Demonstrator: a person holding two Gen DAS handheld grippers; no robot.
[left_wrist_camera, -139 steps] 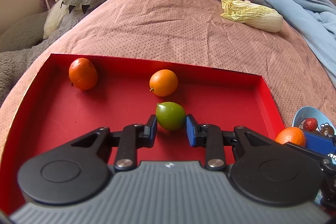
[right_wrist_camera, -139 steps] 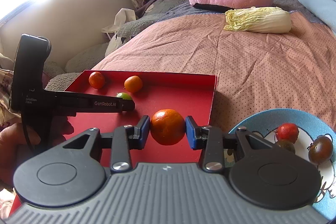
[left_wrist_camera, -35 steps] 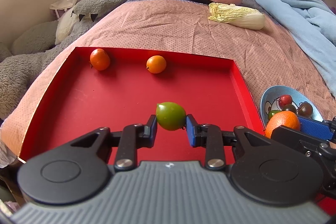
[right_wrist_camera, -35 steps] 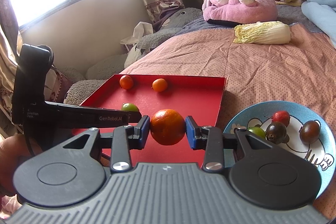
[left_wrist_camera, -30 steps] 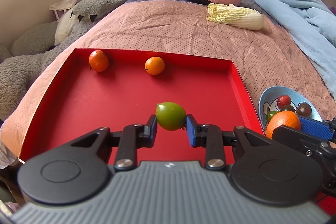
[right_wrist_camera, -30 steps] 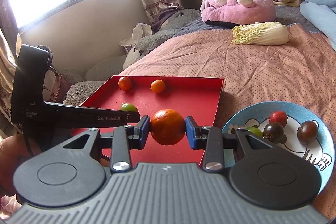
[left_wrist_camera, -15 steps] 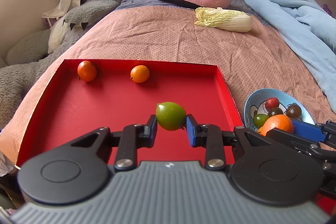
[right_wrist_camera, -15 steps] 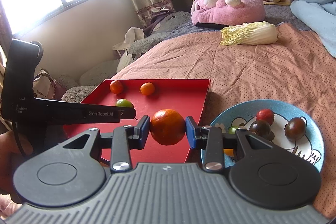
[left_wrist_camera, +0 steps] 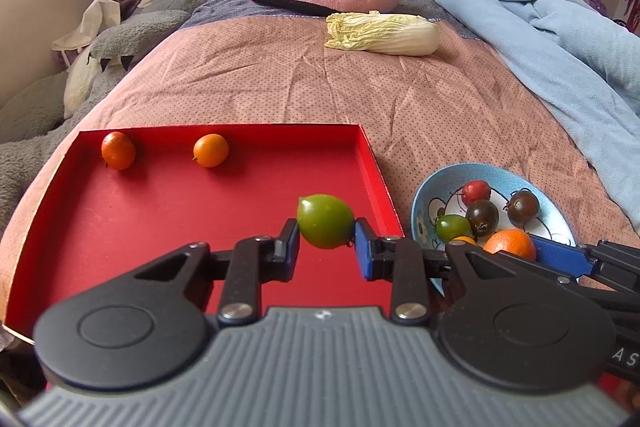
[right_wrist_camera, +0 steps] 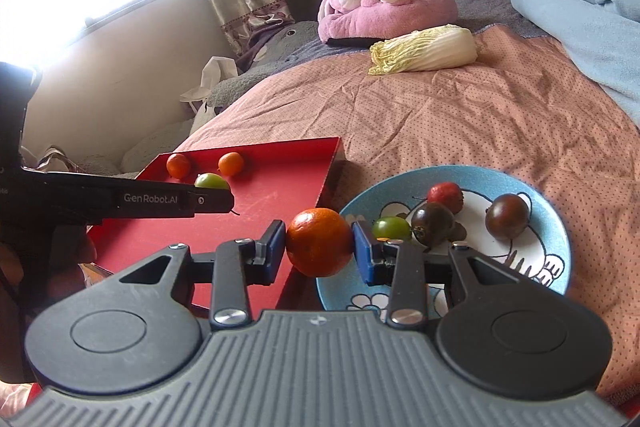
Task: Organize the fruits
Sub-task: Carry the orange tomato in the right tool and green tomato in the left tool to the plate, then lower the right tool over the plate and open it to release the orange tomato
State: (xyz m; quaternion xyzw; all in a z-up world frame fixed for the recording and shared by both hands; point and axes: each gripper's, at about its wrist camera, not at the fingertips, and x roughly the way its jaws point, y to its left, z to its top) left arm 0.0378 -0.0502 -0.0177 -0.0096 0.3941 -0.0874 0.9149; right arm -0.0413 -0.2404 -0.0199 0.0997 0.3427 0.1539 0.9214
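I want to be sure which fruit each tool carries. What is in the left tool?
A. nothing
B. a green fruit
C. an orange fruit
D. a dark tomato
B: the left tool is shut on the green fruit over the red tray.

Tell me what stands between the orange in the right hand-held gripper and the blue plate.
Nothing visible does. The right hand-held gripper holds the orange at the blue plate's near left rim; the small fruits lie farther in, with bare plate beside them.
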